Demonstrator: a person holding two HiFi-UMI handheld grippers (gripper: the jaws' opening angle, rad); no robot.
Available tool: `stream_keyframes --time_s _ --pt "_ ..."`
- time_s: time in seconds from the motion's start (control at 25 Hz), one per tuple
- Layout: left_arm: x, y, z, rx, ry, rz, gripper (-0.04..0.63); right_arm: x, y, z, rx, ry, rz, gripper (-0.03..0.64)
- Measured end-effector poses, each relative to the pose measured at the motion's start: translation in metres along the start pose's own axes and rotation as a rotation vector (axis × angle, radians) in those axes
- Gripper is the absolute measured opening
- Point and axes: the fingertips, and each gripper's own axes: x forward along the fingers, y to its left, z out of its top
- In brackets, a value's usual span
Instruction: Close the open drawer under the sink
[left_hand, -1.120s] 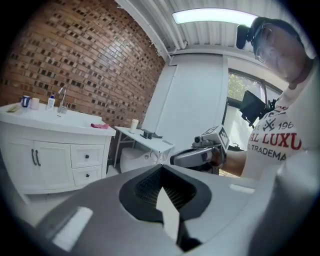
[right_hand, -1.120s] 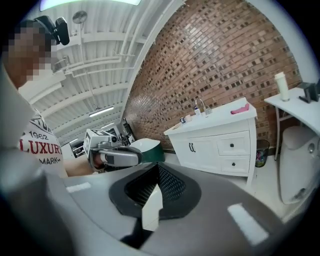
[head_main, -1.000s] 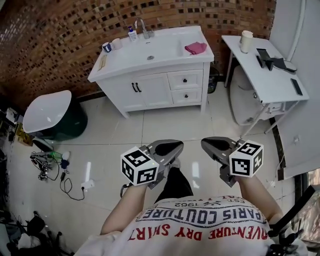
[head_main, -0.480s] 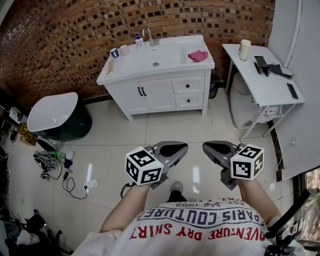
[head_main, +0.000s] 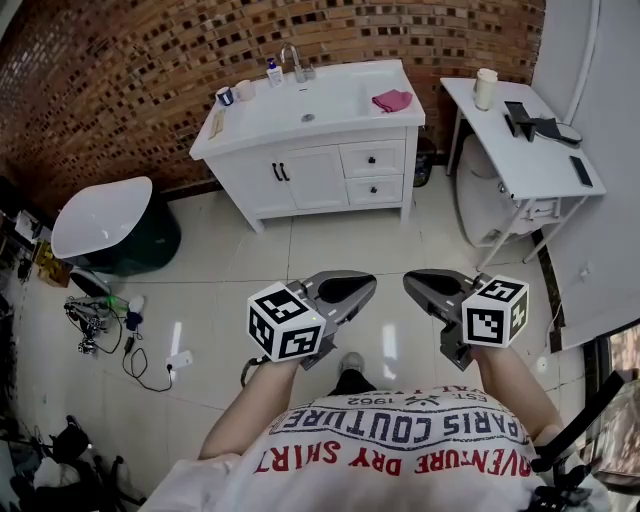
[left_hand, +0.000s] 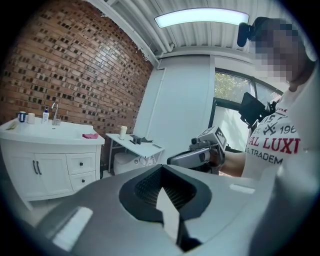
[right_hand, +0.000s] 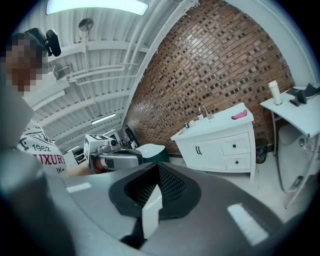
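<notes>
The white vanity (head_main: 300, 180) with its sink (head_main: 335, 98) stands against the brick wall, far ahead of me. Its two small drawers (head_main: 372, 158) sit one above the other at the right, each with a dark knob; from here both fronts look about flush. They also show in the left gripper view (left_hand: 80, 163) and the right gripper view (right_hand: 236, 147). My left gripper (head_main: 360, 287) and right gripper (head_main: 412, 283) hang side by side over the floor, well short of the vanity. Both are shut and hold nothing.
A pink cloth (head_main: 392, 99), a faucet and small bottles (head_main: 270, 71) are on the vanity top. A white folding table (head_main: 520, 150) with a cup (head_main: 486, 87) stands at the right, a white basin on a dark green base (head_main: 100, 225) at the left. Cables (head_main: 100, 325) lie on the tiled floor.
The view has shifted slightly, as from a step on the floor; the vanity sits at about the same distance. Both grippers stay shut and keep their places side by side.
</notes>
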Motion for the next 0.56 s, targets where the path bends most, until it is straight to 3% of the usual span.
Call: stream_keyframes --time_s 0.4,0.56 --pt "-0.008 -0.016 -0.003 0.002 -0.002 -0.01 -0.015 -0.008 0.017 -0.004 -0.001 -0.012 0.002 0.005" --pt "-0.031 -0.013 -0.008 -0.001 -0.008 0.021 -0.015 0.013 0.03 -0.012 -0.016 0.004 0.037 0.006"
